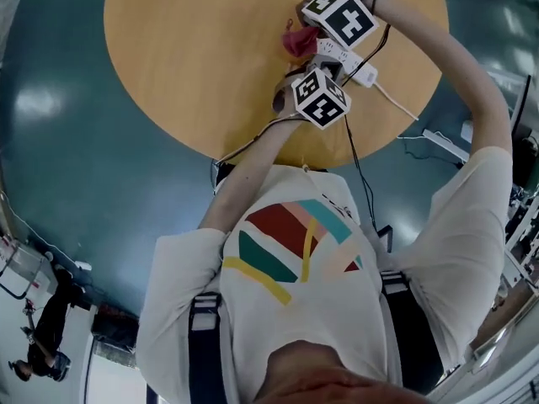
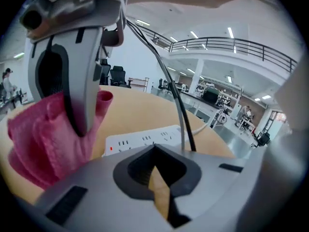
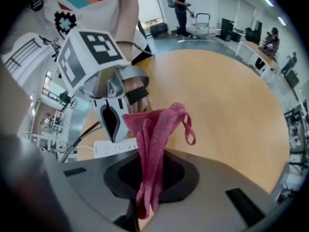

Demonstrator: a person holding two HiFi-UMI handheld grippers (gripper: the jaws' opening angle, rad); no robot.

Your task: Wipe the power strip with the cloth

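Observation:
A white power strip (image 1: 344,58) lies on the round wooden table (image 1: 202,66) near its front edge, between my two grippers. My right gripper (image 1: 305,34) is shut on a pink cloth (image 1: 296,41), which hangs bunched from its jaws (image 3: 152,144) just beyond the strip (image 3: 114,149). My left gripper (image 1: 319,68) sits on the near side of the strip with its jaws shut; nothing shows between them (image 2: 157,178). In the left gripper view the strip (image 2: 145,139) lies right ahead, with the cloth (image 2: 43,144) and a right gripper finger (image 2: 72,81) to its left.
The strip's white cord (image 1: 396,101) runs off the table edge to the right. Black gripper cables (image 1: 358,167) hang toward my body. Teal floor surrounds the table. People (image 3: 181,8), chairs and desks stand far off in the hall.

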